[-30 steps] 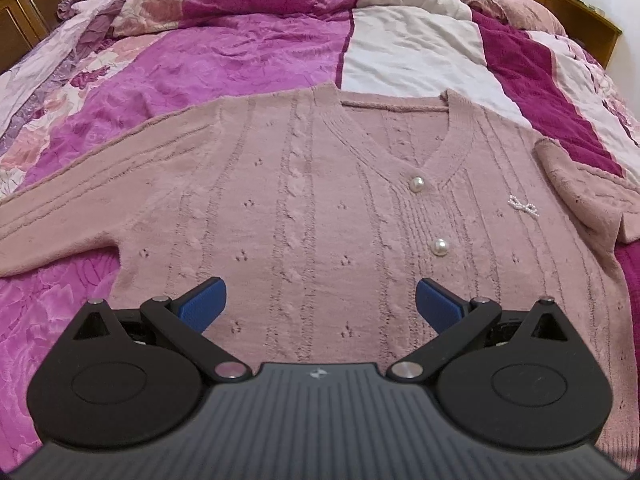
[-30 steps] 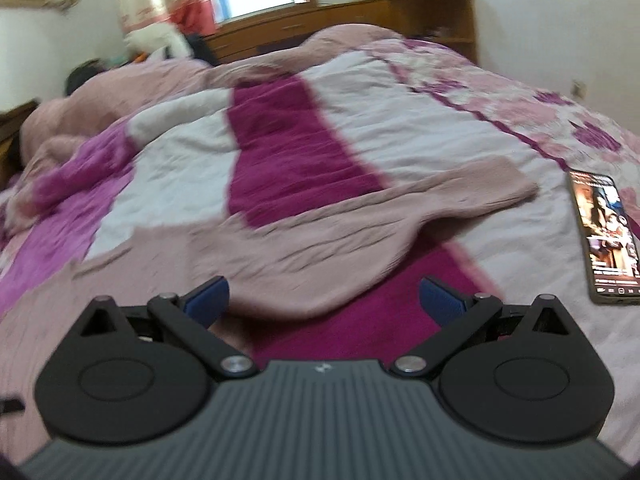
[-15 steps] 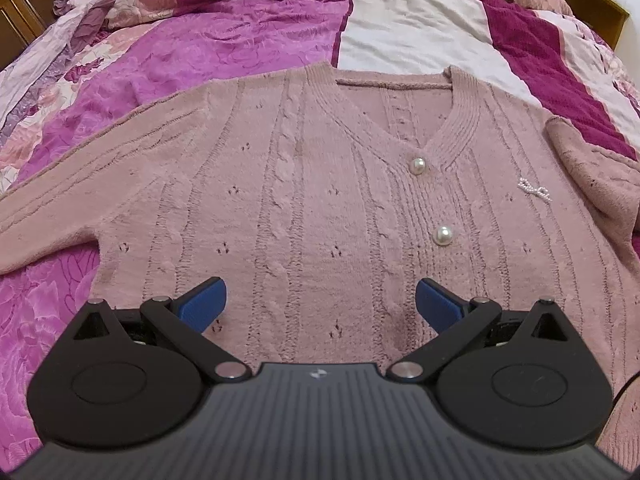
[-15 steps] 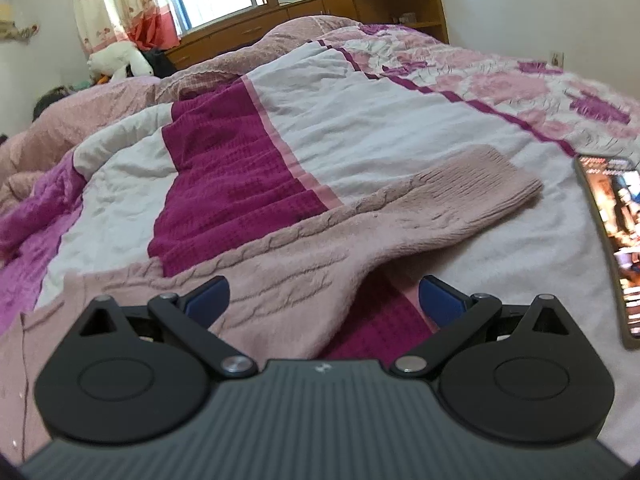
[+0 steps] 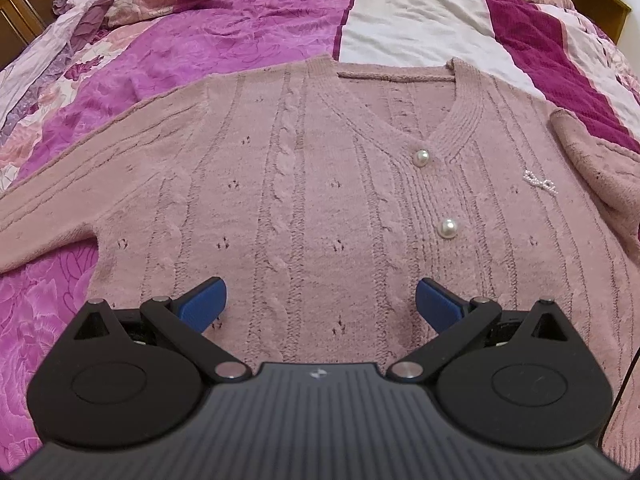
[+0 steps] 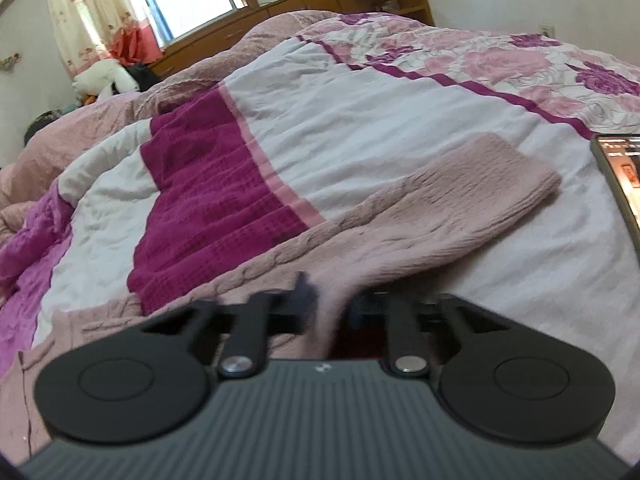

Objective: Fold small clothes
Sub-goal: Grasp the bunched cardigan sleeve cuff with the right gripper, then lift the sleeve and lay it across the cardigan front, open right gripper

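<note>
Right gripper [image 6: 326,304] pinches cardigan sleeve [image 6: 460,200] beside phone [image 6: 618,176]; left gripper [image 5: 320,304] open

We lose the cardigan [image 5: 320,184] hem beneath the left gripper [image 5: 320,304] body. Its left sleeve [image 5: 52,216] runs off frame. Right gripper [image 6: 326,300] jaws blur around the other sleeve [image 6: 460,208]; beside that cuff, a phone [image 6: 618,172] is cropped.
</note>
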Demonstrator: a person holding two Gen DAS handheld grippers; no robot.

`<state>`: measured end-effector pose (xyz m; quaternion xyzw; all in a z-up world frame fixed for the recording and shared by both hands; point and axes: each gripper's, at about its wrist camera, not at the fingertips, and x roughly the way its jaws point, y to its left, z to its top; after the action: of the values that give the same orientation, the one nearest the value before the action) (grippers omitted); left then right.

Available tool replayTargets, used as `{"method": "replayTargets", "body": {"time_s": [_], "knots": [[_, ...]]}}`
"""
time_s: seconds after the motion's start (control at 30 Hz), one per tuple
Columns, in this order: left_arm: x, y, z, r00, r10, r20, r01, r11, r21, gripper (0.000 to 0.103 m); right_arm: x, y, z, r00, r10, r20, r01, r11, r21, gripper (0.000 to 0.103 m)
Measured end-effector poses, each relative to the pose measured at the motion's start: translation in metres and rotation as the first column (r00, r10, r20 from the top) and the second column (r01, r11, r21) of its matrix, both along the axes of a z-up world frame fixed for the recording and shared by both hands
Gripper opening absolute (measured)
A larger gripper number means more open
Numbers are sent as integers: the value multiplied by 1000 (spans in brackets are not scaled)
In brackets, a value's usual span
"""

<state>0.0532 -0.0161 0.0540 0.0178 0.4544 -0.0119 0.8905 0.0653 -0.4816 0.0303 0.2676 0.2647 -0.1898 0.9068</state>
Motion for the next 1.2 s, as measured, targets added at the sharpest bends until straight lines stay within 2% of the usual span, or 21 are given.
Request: {"method": "replayTargets", "body": {"time_s": [0.23,0.63,0.9,1.1,1.2], "knots": [[-5,4,5,1000,6,19,-6,1000,-8,103,-23,-7,27,996,-5,88,7,1000,-19,10],[-13,14,9,999,26,31,-25,999,-33,103,-66,-6,109,963,-59,264,93,989,-118,9],[-18,24,13,998,41,52,-39,998,-47,103,-66,39,144,943,66,326,-10,986,-169,9],[-22,36,17,996,69,64,-66,997,-47,103,-52,89,158,923,175,343,-106,972,-211,9],[-24,45,19,994,79,73,-76,996,-42,103,-44,110,160,913,214,348,-149,967,-204,9]]}}
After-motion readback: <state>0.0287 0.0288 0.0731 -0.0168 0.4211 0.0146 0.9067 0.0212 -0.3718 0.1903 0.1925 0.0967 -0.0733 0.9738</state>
